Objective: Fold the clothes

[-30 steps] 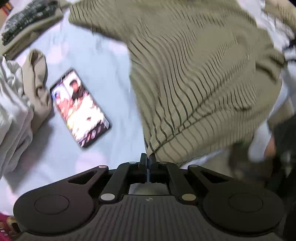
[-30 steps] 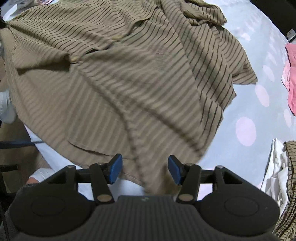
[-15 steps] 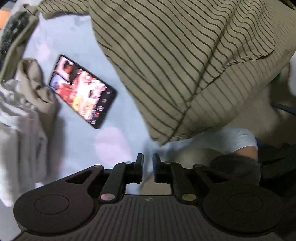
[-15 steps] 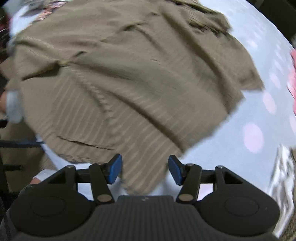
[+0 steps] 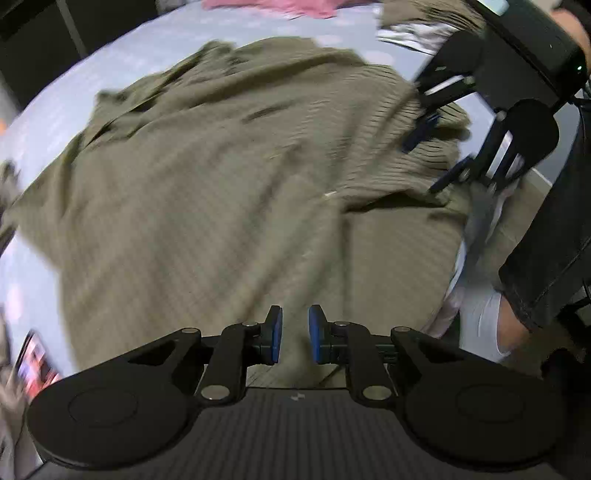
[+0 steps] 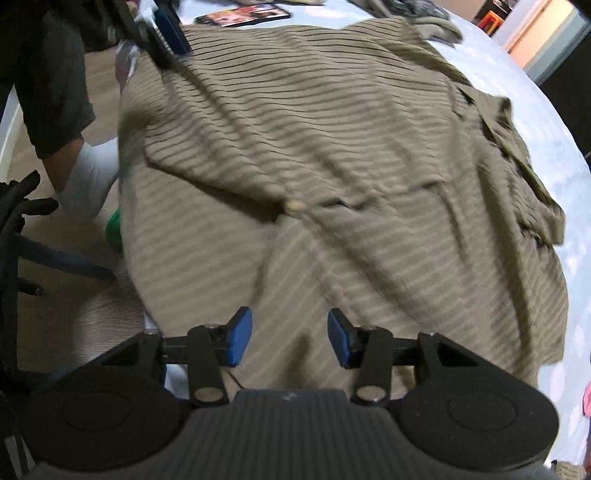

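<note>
Left wrist view: the left gripper (image 5: 295, 334) sits at the bottom centre with its blue pads a narrow gap apart and nothing between them. Beyond it a tan striped shirt (image 5: 221, 177) is spread over most of the frame, lying on a pale blue bedsheet (image 5: 122, 55) that shows along the top and left edges. The right gripper (image 5: 437, 155) reaches in from the upper right, its fingers spread over the shirt's right edge. A phone (image 5: 35, 363) with a lit screen lies at the lower left, just beside the shirt. A pink garment (image 5: 273, 5) lies at the top edge. A leg in a white sock (image 5: 484, 325) shows at the lower right.

Right wrist view: the right gripper (image 6: 290, 339) sits at the bottom centre, pads wide apart and empty, above the shirt's (image 6: 332, 147) near hem. The shirt fills the middle of the frame, its lower part hanging over the bed's edge. The left gripper (image 6: 164, 33) is at the upper left, by the shirt's corner; whether it is open cannot be told here. The phone (image 6: 243, 15) lies at the top, the sock (image 6: 92, 177) at the left, the bedsheet (image 6: 517, 77) along the right.
</note>
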